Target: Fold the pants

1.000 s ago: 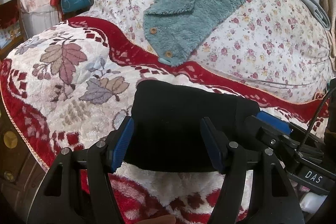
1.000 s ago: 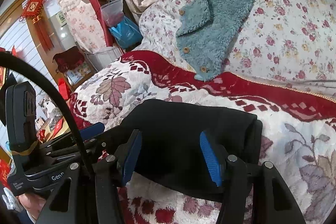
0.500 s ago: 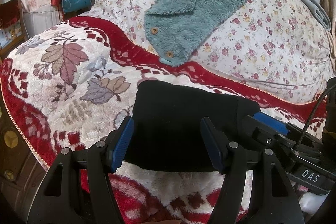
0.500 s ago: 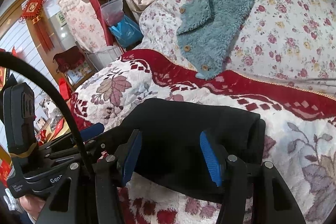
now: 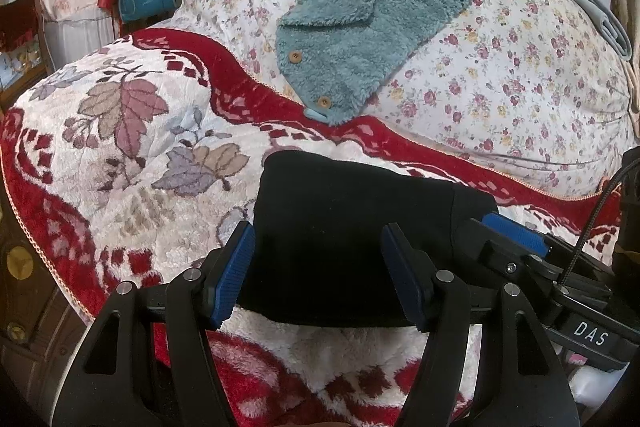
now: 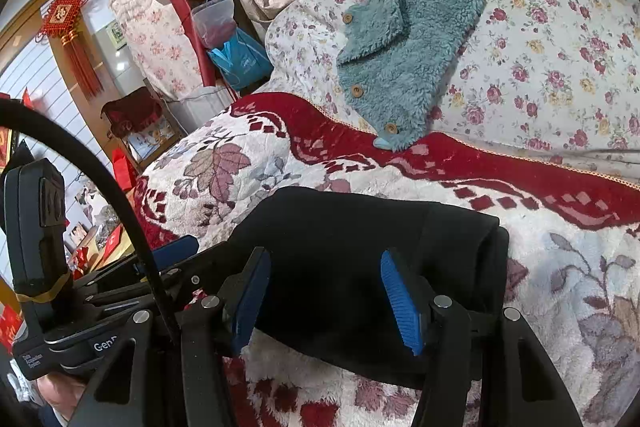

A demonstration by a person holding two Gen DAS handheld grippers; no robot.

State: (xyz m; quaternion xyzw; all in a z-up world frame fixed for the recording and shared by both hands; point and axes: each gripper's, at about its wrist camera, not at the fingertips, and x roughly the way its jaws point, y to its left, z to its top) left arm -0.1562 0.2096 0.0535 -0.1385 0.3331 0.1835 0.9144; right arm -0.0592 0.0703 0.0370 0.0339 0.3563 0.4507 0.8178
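Both jaws stand wide, gripping nothing, over the folded black pants (image 5: 344,227).
My left gripper (image 5: 318,275) and right gripper (image 6: 326,293) sit side by side at the near edge on the red blanket (image 5: 132,131), seemingly to square the bundle.

folded black pants (image 5: 352,227): plain black
plush blanket (image 5: 132,131): cream, red border, leaf pattern
fleece cardigan (image 5: 372,27): teal, wooden buttons
cotton quilt (image 5: 500,67): white, small roses

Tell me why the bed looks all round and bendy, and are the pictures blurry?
Left wrist view: the fisheye lens bulges the flowery quilt, with dark corners. Right wrist view: same bending; the black pants stay sharp, no blur.
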